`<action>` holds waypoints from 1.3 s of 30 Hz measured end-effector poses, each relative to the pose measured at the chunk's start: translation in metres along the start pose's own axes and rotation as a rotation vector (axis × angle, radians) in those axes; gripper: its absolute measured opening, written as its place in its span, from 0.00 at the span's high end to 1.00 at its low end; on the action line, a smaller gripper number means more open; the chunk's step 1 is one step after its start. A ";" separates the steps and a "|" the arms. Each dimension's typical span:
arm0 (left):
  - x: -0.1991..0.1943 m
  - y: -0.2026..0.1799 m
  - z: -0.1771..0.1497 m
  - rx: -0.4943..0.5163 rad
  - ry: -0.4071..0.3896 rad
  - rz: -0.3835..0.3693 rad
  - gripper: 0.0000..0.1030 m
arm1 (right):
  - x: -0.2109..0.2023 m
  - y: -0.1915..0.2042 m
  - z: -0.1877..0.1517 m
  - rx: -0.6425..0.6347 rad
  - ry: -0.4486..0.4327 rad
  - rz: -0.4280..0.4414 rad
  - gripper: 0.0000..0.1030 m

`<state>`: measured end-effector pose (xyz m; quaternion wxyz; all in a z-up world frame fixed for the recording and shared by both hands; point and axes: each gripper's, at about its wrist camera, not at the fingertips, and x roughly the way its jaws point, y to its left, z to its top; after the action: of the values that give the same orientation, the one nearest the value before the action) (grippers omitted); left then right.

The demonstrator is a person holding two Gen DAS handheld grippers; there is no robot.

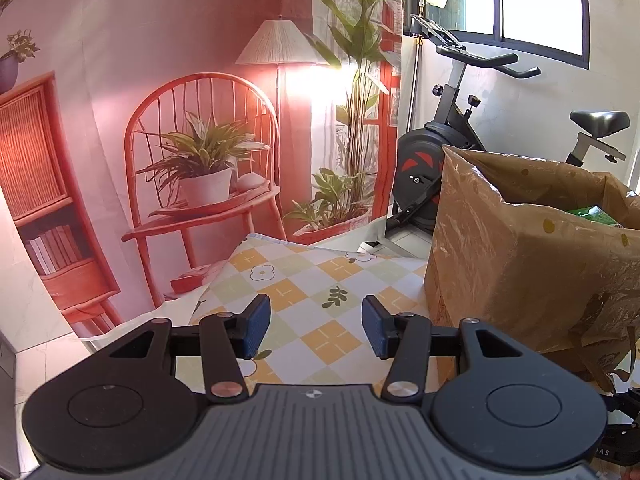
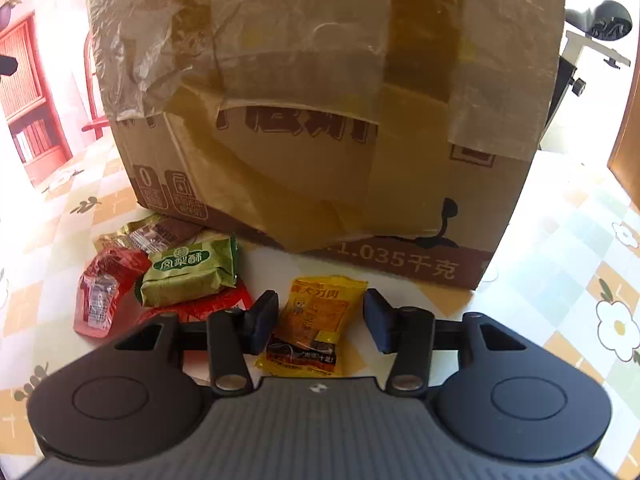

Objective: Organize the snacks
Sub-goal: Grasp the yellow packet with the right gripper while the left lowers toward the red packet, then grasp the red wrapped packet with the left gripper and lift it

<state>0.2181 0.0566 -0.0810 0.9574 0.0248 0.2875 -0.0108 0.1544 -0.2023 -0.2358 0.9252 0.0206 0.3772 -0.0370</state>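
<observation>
Cardboard box [image 2: 320,120], draped in brown plastic, stands on my checkered desk [image 2: 560,240] with snack packets just before it. My right claw [image 2: 321,320] gapes wide around the yellow packet [image 2: 316,320], the green packet [image 2: 188,276] lying just left. My left claw [image 1: 316,326] hangs open over the desk, gripping nothing.

Before my right gripper [image 2: 320,322] the cardboard box [image 2: 320,140] stands on the table [image 2: 560,240]. One snack packet [image 2: 314,322] lies between my spread fingers; the other packets [image 2: 168,276] lie to its left, by the box's base. Ahead of my left gripper [image 1: 316,328], the box [image 1: 532,264] stands at right.
</observation>
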 end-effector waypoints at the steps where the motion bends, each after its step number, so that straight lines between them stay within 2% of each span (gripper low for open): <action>1: 0.003 -0.004 -0.005 -0.011 0.009 -0.009 0.48 | -0.001 0.002 -0.002 -0.012 -0.003 -0.003 0.51; 6: 0.018 -0.031 -0.040 -0.074 0.057 -0.100 0.47 | -0.005 -0.002 -0.005 -0.016 -0.003 0.005 0.51; 7: 0.019 -0.039 -0.045 -0.069 0.063 -0.112 0.47 | -0.008 -0.004 -0.008 -0.017 -0.008 0.013 0.51; 10: 0.025 -0.062 -0.058 -0.033 0.088 -0.160 0.44 | -0.012 -0.011 -0.012 -0.010 -0.031 0.020 0.63; 13: 0.033 -0.082 -0.077 0.008 0.125 -0.192 0.44 | -0.012 -0.011 -0.014 -0.013 -0.049 0.037 0.64; 18: 0.035 -0.100 -0.105 0.014 0.182 -0.235 0.44 | -0.016 -0.016 -0.016 -0.013 -0.063 0.070 0.65; 25: 0.036 -0.116 -0.127 -0.012 0.232 -0.235 0.43 | -0.018 -0.020 -0.018 0.009 -0.070 0.086 0.65; 28: 0.039 -0.119 -0.130 -0.044 0.249 -0.231 0.40 | -0.017 -0.019 -0.018 0.011 -0.071 0.088 0.65; 30: 0.040 -0.123 -0.133 -0.065 0.253 -0.237 0.34 | -0.018 -0.019 -0.018 0.011 -0.072 0.087 0.65; 39: 0.052 -0.130 -0.138 -0.038 0.260 -0.193 0.31 | -0.017 -0.018 -0.018 0.008 -0.071 0.090 0.65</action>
<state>0.1813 -0.0658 -0.2302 0.9069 -0.0198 0.4104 -0.0939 0.1282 -0.2187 -0.2370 0.9386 0.0399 0.3427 0.0022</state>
